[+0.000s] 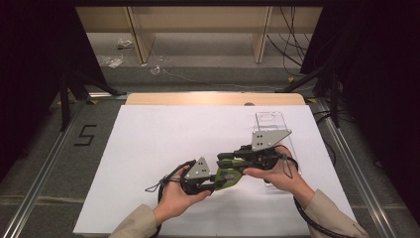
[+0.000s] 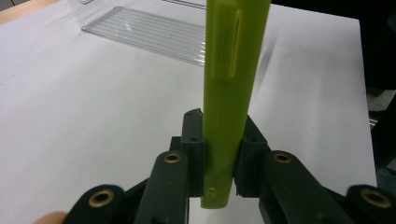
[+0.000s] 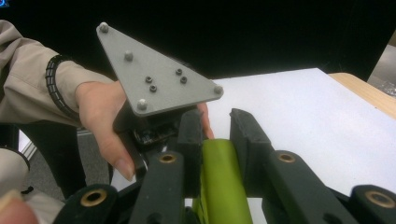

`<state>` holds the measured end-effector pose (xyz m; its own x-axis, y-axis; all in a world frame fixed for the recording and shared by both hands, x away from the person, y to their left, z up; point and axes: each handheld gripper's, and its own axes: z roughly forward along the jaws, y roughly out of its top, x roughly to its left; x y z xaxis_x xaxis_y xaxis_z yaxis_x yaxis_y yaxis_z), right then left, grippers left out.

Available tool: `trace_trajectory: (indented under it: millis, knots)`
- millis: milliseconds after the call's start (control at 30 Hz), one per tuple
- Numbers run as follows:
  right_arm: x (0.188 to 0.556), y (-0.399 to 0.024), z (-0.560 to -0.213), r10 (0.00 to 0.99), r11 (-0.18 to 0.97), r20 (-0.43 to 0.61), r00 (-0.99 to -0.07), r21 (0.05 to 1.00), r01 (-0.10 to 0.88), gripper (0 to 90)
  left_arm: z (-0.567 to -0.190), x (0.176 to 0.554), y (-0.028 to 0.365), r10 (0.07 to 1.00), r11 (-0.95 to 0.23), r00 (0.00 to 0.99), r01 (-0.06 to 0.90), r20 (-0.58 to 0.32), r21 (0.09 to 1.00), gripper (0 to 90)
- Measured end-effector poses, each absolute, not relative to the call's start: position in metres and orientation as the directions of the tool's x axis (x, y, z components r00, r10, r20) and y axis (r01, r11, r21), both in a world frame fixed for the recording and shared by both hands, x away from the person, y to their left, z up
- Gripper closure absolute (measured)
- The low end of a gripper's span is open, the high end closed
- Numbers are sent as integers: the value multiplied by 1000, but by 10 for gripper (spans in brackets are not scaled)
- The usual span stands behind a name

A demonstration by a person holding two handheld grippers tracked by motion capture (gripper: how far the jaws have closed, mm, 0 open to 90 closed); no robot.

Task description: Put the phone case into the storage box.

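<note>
A yellow-green plastic bar [image 1: 229, 177] hangs just above the white table top, between my two grippers, near the front middle. My left gripper [image 1: 219, 181] points right and is shut on it; in the left gripper view both pads press on the bar [image 2: 231, 93], which runs up past the jaws [image 2: 219, 128]. My right gripper [image 1: 232, 163] points left from the other side. In the right gripper view the bar's rounded end [image 3: 218, 177] sits between the jaws [image 3: 217, 128], which are shut on it. The two grippers almost touch.
A clear ribbed plastic container [image 1: 270, 123] lies on the white table sheet [image 1: 158, 144] at the right rear, also seen in the left gripper view [image 2: 149, 28]. A wooden edge [image 1: 213, 98] borders the far side. Metal rails and stands flank the table.
</note>
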<state>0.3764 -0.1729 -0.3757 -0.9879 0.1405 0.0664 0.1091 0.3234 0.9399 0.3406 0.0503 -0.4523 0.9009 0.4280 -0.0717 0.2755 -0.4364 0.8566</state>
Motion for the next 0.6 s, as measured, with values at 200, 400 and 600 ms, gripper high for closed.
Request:
trace_trajectory:
  millis: [200,400,600]
  knots:
    - [378,-174,-376,145,318,57,-988,943,101,686,-452,340,50,423,-436,903,276,-76,857,769]
    - [380,-176,-376,193,289,44,-980,952,100,455,-450,340,52,433,-427,899,273,-71,862,769]
    - [385,-178,-381,265,243,58,-962,962,125,278,-450,342,54,465,-413,882,293,-77,862,769]
